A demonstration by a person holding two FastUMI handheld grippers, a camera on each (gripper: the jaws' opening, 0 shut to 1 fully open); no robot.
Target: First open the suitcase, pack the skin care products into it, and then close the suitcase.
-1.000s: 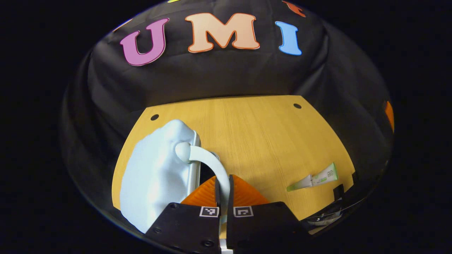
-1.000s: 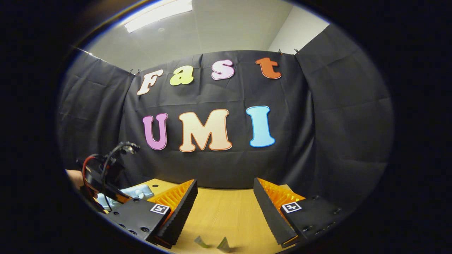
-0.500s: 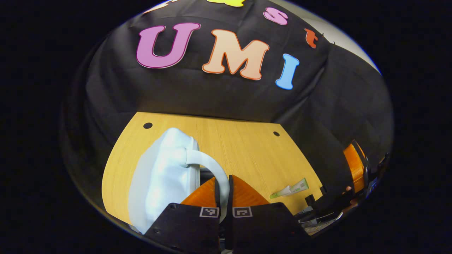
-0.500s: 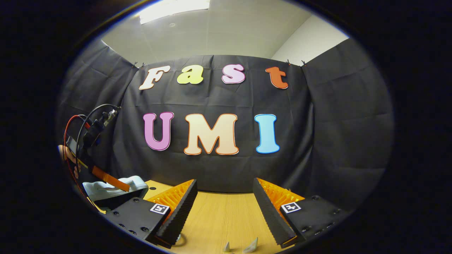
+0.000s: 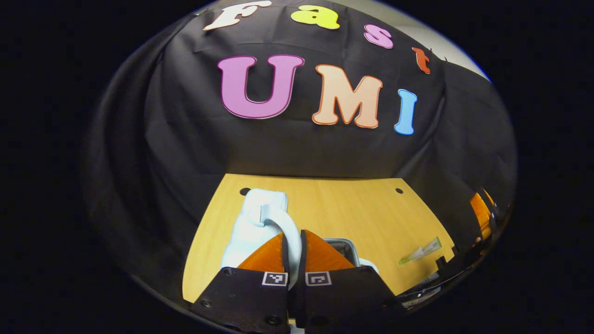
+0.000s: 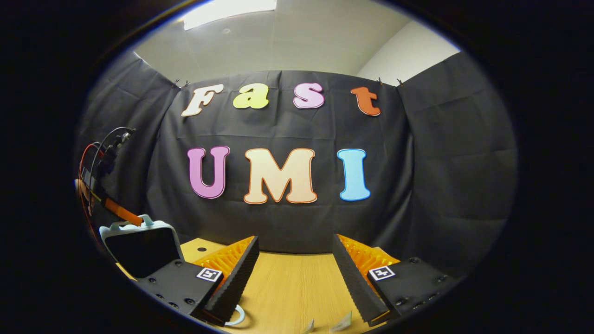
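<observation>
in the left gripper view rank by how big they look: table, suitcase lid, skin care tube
1. table, largest.
2. suitcase lid, raised by its handle, which the left tongs pinch; nearness to the camera enlarges it.
3. skin care tube, smallest, lying farther off on the table.

A light wooden table [image 5: 334, 208] with lengthwise grain runs back to the black cloth wall. Two small dark round holes sit near its far edge, one [image 5: 244, 191] toward the left corner and one [image 5: 398, 190] toward the right.

A pale blue suitcase [image 5: 253, 227] rests on the left part of the table, just in front of the left hole, with its lid [image 6: 139, 248] raised upright and the dark inside facing the right gripper view.

A small green-and-white tube [image 5: 421, 251] lies flat near the table's right edge, well apart from the suitcase. In the right gripper view two small pale tube ends [image 6: 341, 322] lie on the table's near edge.
</observation>
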